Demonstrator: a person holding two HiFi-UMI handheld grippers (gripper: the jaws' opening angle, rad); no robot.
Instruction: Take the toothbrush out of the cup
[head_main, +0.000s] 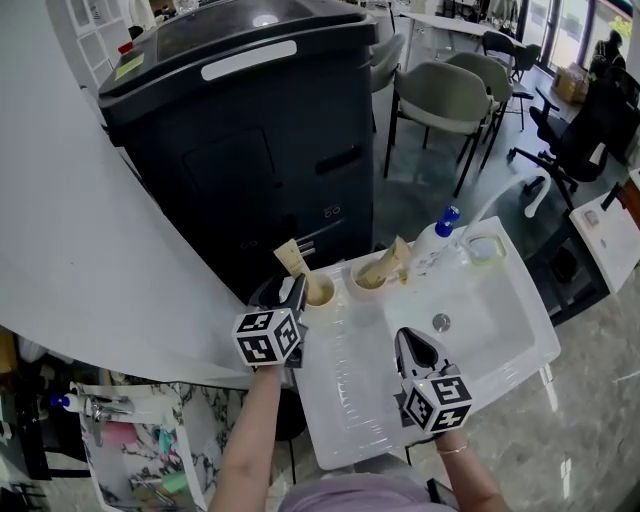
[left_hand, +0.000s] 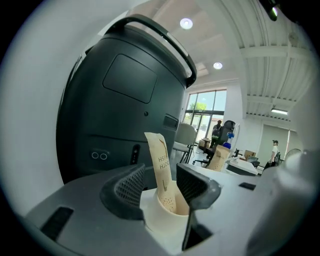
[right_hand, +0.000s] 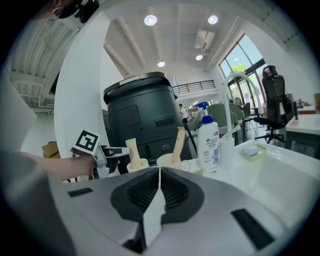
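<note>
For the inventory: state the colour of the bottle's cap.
Blue; the cap shows best in the head view.

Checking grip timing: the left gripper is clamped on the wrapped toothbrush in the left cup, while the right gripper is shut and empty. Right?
Not clamped. The left gripper view shows the left gripper open, its jaws apart on either side of the wrapped toothbrush standing in the cup. The right gripper is indeed shut and empty.

L tongs (head_main: 296, 292) jaws apart; R tongs (head_main: 410, 345) jaws together; both aimed fwd, slightly down.
</note>
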